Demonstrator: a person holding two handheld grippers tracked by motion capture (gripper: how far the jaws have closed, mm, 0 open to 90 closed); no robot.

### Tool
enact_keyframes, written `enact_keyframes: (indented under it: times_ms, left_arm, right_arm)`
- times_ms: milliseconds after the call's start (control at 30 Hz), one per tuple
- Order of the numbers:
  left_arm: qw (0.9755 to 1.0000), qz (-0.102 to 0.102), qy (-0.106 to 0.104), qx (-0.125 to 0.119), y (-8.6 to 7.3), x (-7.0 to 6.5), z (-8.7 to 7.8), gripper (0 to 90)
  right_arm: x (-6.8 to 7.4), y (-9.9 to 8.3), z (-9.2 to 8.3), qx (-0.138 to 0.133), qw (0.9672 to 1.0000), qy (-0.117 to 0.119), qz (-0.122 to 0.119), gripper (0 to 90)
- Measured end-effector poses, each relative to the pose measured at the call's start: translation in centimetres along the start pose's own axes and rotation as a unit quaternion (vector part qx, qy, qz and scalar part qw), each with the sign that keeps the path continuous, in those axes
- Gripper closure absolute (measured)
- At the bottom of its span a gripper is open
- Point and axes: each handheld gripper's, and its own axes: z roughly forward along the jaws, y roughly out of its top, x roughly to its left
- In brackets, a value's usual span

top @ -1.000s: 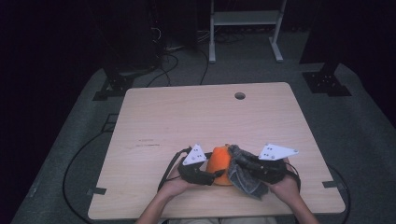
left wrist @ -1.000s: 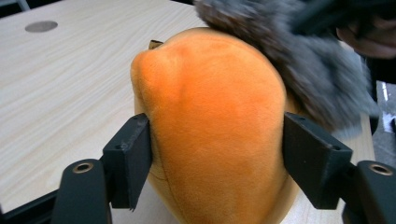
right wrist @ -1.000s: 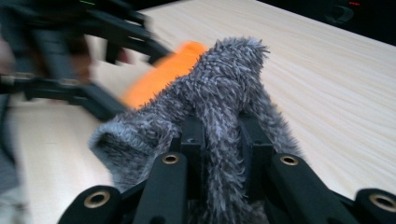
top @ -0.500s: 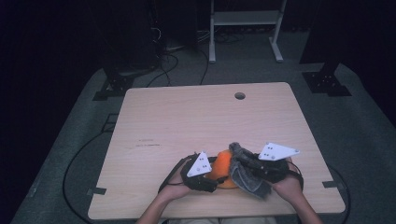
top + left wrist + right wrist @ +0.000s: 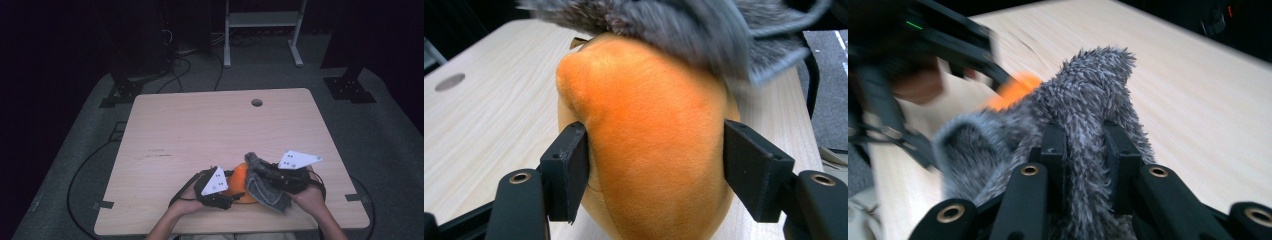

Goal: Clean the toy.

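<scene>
My left tool (image 5: pixel 654 160) has just been closing, and its jaws now press both sides of the orange plush (image 5: pixel 649 150) on the table (image 5: pixel 489 115). My right tool (image 5: pixel 1085 150), just beside it, pinches the grey furry cloth (image 5: pixel 1093 95) draped over the plush.

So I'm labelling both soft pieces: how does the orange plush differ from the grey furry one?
The orange plush is smooth, short-piled and rounded; the grey fur is shaggy and floppy. The orange plush sits between the left gripper's jaws, pressed at both sides; the grey fur is pinched thin in the right gripper. The grey fur drapes over the orange plush's top. Both are soft, near the table's front edge.
</scene>
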Motion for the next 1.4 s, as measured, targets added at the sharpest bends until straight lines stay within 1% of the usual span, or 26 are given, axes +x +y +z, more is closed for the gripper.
enact_keyframes:
  times_ms: [67, 100, 133, 200, 233, 267, 300, 333, 433, 533, 567, 600, 667, 700, 733, 767, 800, 833, 867, 900, 1033, 1100, 1167, 1233, 1367, 1400]
  left_arm:
    - [0.9998, -0.016, -0.006, 0.002, -0.2, 0.4, 0.1, 29.8]
    - [0.9998, -0.016, -0.006, 0.002, -0.2, 0.4, 0.1, 28.2]
    - [0.9991, -0.040, -0.011, 0.005, -0.6, 1.0, 0.1, 26.5]
    - [0.9971, -0.072, -0.023, 0.011, -0.8, 1.6, 0.0, 20.5]
    - [0.9971, -0.072, -0.023, 0.011, -0.8, 1.6, 0.0, 18.3]
    - [0.9934, -0.106, -0.043, 0.006, -0.8, 2.1, -0.1, 16.3]
    - [0.9934, -0.106, -0.043, 0.006, -0.8, 2.1, -0.1, 14.5]
    - [0.9889, -0.137, -0.058, -0.006, -0.7, 2.3, -0.2, 12.4]
    - [0.9876, -0.148, -0.053, 0.002, -0.3, 2.1, 0.2, 11.1]
    - [0.9888, -0.143, -0.045, 0.000, -0.2, 1.8, 0.4, 24.4]
    - [0.9952, -0.096, -0.010, -0.016, 0.1, 1.1, 0.2, 30.7]
    - [0.9970, -0.072, 0.004, -0.028, 0.2, 0.8, 0.1, 35.7]
    - [0.9984, -0.020, 0.029, -0.045, 0.5, 0.2, 0.0, 39.7]
    - [0.9984, -0.020, 0.029, -0.045, 0.5, 0.2, 0.0, 39.9]
    - [0.9984, -0.002, 0.038, -0.041, 0.6, 0.2, 0.1, 38.2]
    - [0.9989, -0.003, 0.035, -0.033, 0.5, 0.4, 0.2, 38.2]
    - [0.9983, -0.042, 0.024, -0.031, 0.3, 0.9, 0.3, 24.4]
    - [0.9983, -0.042, 0.024, -0.031, 0.3, 0.9, 0.3, 19.7]
    - [0.9967, -0.069, 0.012, -0.040, 0.3, 1.2, 0.1, 19.7]
    - [0.9974, -0.061, 0.016, -0.037, 0.2, 1.1, -0.1, 23.3]
    - [0.9985, -0.039, 0.013, -0.037, -0.1, 0.7, -0.3, 33.8]
    - [0.9996, 0.007, 0.001, -0.029, -0.1, 0.0, -0.4, 34.7]
    - [0.9995, 0.027, 0.002, -0.018, -0.3, -0.1, -0.6, 35.0]
    - [0.9995, 0.027, 0.001, -0.017, -0.5, 0.0, -0.7, 36.6]
    - [0.9997, 0.003, -0.005, -0.024, -1.0, 0.5, -0.9, 35.1]
    - [0.9995, -0.013, -0.009, -0.026, -0.7, 0.7, -0.8, 30.8]
  right_arm:
    - [-0.9, -0.9, 0.1, 0.005, 0.9995, 0.012, 0.030, 73.8]
    - [-0.9, -0.9, 0.1, 0.005, 0.9995, 0.012, 0.030, 73.8]
    - [-0.9, -1.2, 0.3, 0.002, 0.9988, 0.023, 0.042, 74.0]
    - [-0.3, -0.9, 0.5, 0.007, 0.9994, 0.015, 0.031, 74.3]
    - [-0.1, -0.8, 0.7, 0.008, 0.9995, 0.014, 0.027, 74.3]
    - [0.0, -0.7, 0.8, 0.009, 0.9995, 0.013, 0.028, 74.5]
    - [0.0, -0.7, 0.8, 0.009, 0.9995, 0.013, 0.028, 74.5]
    - [0.2, -0.8, 0.9, 0.011, 0.9993, 0.017, 0.031, 74.6]
    - [0.7, -0.8, 0.9, 0.012, 0.9994, 0.022, 0.022, 74.7]
    - [1.1, -0.7, 0.8, 0.019, 0.9996, 0.013, 0.016, 75.0]
    - [1.1, -0.6, 0.7, 0.017, 0.9997, 0.009, 0.015, 75.2]
    - [1.1, -0.5, 0.5, 0.013, 0.9998, 0.004, 0.014, 75.4]
    - [1.1, -0.2, -0.1, 0.006, 0.9999, -0.004, 0.014, 75.5]
    - [1.1, -0.2, -0.1, 0.006, 0.9999, -0.004, 0.014, 75.5]
    - [1.3, 0.0, -0.4, 0.006, 0.9999, -0.013, 0.007, 75.6]
    - [1.3, 0.0, -0.4, 0.006, 0.9999, -0.013, 0.007, 75.6]
    - [1.6, -0.1, 0.1, 0.017, 0.9997, -0.017, 0.001, 75.7]
    - [1.6, -0.1, 0.1, 0.017, 0.9997, -0.017, 0.001, 75.7]
    - [1.6, -0.3, 0.5, 0.019, 0.9997, -0.015, 0.002, 75.8]
    - [1.9, -0.2, 0.9, 0.023, 0.9997, 0.000, 0.001, 75.8]
    - [2.6, 0.7, 0.8, 0.022, 0.9995, -0.004, -0.022, 75.5]
    - [3.7, 1.5, 0.7, 0.002, 0.9993, 0.011, -0.036, 75.1]
    - [4.2, 1.7, 1.1, 0.004, 0.9986, 0.017, -0.050, 74.6]
    - [4.2, 1.6, 1.2, 0.007, 0.9983, 0.018, -0.055, 74.6]
    - [2.3, 0.5, 1.3, 0.009, 0.9996, 0.007, -0.024, 74.8]
    - [1.2, -0.2, 1.1, 0.010, 0.9999, 0.009, 0.000, 74.9]
